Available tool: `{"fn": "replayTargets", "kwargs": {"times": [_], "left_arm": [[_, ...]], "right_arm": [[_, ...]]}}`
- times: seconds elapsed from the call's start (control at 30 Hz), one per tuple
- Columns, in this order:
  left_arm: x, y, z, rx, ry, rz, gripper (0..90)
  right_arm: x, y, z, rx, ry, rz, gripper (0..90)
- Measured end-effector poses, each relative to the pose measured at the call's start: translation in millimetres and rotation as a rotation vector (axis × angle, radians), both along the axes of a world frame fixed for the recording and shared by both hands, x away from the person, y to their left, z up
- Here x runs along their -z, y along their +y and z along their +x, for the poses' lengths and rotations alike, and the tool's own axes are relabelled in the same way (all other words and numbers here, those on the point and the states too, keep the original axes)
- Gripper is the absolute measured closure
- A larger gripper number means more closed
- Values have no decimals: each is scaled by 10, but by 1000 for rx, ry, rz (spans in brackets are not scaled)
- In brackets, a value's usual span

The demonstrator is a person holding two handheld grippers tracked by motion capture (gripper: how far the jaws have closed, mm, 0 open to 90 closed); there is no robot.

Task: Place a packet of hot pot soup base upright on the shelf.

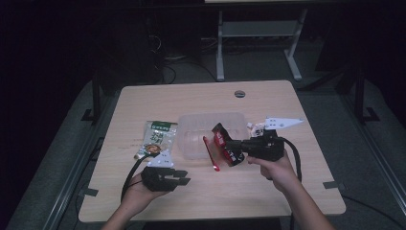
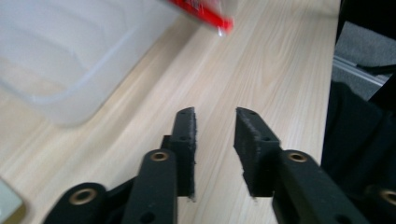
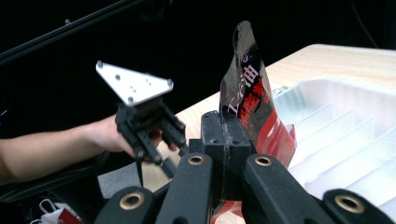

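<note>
The step in hand looks like packing snack packets into the clear plastic bin (image 1: 201, 125) at the middle of the tabletop (image 1: 268, 96). The right tool (image 1: 231, 143) is clamped shut on a red-and-black packet (image 1: 225, 146), pinching it near one edge, so the packet hangs above the bin's 3 o'clock rim and the wood just in front of it; in the right gripper view the packet (image 3: 250, 100) stands up from between the closed pads with the ribbed bin (image 3: 345, 126) beyond it at about 2 o'clock. The left tool (image 1: 181, 177) rests low near the tabletop's 7 o'clock corner, its jaws parted with nothing between them, as the left gripper view (image 2: 215, 140) shows bare wood in the gap. A green packet (image 1: 158, 138) lies flat just outside the bin's 9 o'clock side, untouched. The next move, as I judge it, calls for carrying the red-and-black packet toward 10 o'clock until it is over the bin's floor, lowering it and letting go; the green packet would then be the left tool's to collect.
</note>
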State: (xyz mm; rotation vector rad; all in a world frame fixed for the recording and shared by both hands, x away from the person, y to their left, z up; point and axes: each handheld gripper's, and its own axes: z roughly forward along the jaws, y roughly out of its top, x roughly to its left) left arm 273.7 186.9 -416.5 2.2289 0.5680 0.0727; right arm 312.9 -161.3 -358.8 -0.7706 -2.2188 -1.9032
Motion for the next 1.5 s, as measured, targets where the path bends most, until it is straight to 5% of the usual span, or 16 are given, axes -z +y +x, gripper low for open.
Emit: {"fn": "replayTargets", "kwargs": {"times": [0.23,0.93,1.5], "left_arm": [[160,53,-11,2,41,40,570],[251,31,5,15,33,84,460],[250,42,5,25,24,95,452]], "right_arm": [[-46,-67,136,55,-9,10,900],[-152,-467,461,264,-51,-11,900],[-79,-598,466,314,-44,-29,900]]}}
